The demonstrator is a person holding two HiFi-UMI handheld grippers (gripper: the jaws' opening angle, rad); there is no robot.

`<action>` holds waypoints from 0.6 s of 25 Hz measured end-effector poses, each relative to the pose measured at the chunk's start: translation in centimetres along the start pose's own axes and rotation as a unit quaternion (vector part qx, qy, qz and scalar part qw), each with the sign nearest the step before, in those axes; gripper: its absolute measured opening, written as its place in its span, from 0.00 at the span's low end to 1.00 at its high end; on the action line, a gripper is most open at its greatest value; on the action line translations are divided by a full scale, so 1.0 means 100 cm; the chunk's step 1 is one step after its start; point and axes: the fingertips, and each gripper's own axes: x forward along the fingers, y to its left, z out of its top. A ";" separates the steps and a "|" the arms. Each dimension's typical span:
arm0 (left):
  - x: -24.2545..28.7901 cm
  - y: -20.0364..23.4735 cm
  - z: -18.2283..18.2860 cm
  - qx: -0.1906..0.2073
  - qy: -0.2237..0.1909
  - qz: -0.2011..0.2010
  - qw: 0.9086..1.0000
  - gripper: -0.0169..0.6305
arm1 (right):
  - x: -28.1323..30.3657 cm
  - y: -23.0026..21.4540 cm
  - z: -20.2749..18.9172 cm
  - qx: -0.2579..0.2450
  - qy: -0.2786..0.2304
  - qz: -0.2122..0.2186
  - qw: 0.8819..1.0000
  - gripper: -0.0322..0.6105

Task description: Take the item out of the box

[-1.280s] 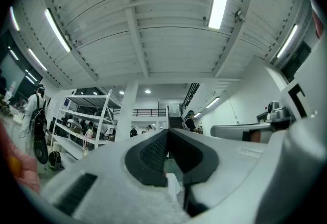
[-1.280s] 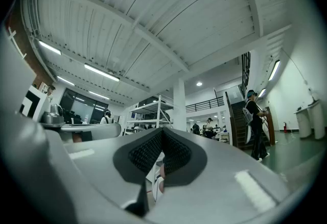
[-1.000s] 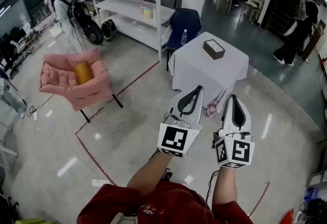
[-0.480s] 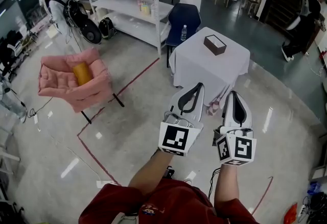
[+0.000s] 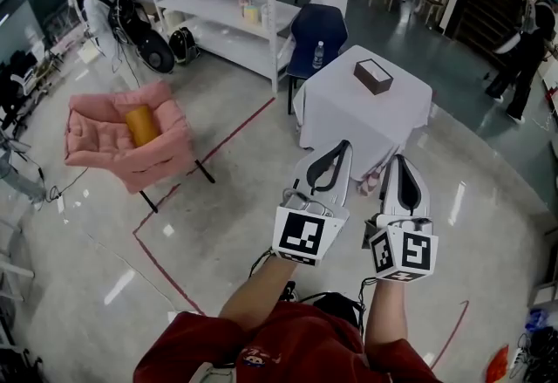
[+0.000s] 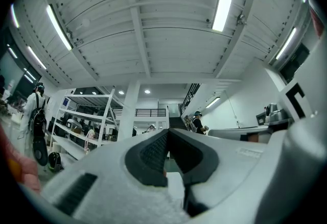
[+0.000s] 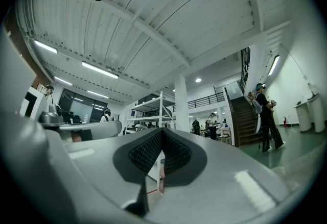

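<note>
The box (image 5: pixel 373 76), its item unseen, rests on the white table (image 5: pixel 336 111) well ahead of and between my left gripper (image 5: pixel 339 149) and right gripper (image 5: pixel 399 163), both with jaws together, empty.

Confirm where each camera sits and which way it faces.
Head view: on the person's head, steeply down at floor, table and box; shows forearms, left gripper, right gripper.
Left gripper view: on the left gripper, tilted up at ceiling; shows its shut jaws.
Right gripper view: on the right gripper, likewise tilted up; shows its shut jaws.
Shared: shelving rack, in all three.
</note>
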 end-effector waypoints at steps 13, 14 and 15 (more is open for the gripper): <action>0.047 0.003 -0.019 -0.004 0.008 -0.005 1.000 0.03 | 0.037 -0.036 -0.012 0.002 0.004 -0.009 1.000 0.05; 0.055 0.001 -0.020 -0.003 0.007 -0.006 1.000 0.03 | 0.041 -0.042 -0.013 0.003 0.005 -0.009 1.000 0.05; 0.062 -0.001 -0.021 -0.002 0.003 -0.007 1.000 0.03 | 0.045 -0.049 -0.014 0.004 0.006 -0.010 1.000 0.05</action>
